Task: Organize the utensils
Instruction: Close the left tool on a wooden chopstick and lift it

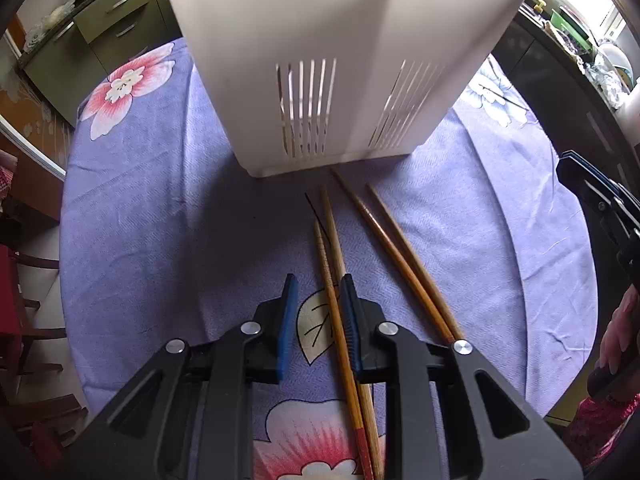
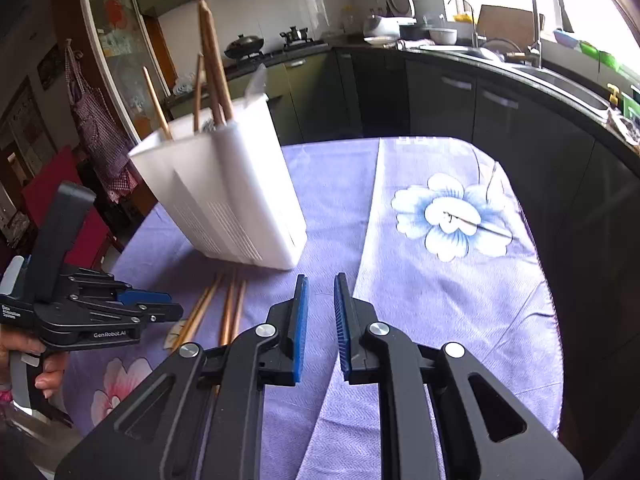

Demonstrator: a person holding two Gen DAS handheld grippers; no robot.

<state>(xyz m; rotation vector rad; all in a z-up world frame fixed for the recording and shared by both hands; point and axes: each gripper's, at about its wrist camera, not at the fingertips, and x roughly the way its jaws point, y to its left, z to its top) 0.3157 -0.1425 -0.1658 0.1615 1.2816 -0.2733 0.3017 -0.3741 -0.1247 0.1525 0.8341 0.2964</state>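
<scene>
A white slotted utensil holder (image 1: 320, 68) stands on the purple floral tablecloth (image 1: 152, 208); in the right wrist view the holder (image 2: 236, 200) has several brown chopsticks (image 2: 214, 64) standing in it. Several loose wooden chopsticks (image 1: 400, 256) lie on the cloth in front of it, also seen in the right wrist view (image 2: 230, 312). My left gripper (image 1: 318, 288) is open, low over the cloth, with one chopstick (image 1: 330, 276) lying between its fingers. It shows in the right wrist view (image 2: 160, 306). My right gripper (image 2: 320, 284) is open and empty, right of the chopsticks.
The table edge curves round the cloth. Dark kitchen cabinets and a counter with a sink (image 2: 560, 76) and dishes stand behind. A stove with a wok (image 2: 244, 44) is at the back. Red chairs (image 1: 16, 304) stand to the left.
</scene>
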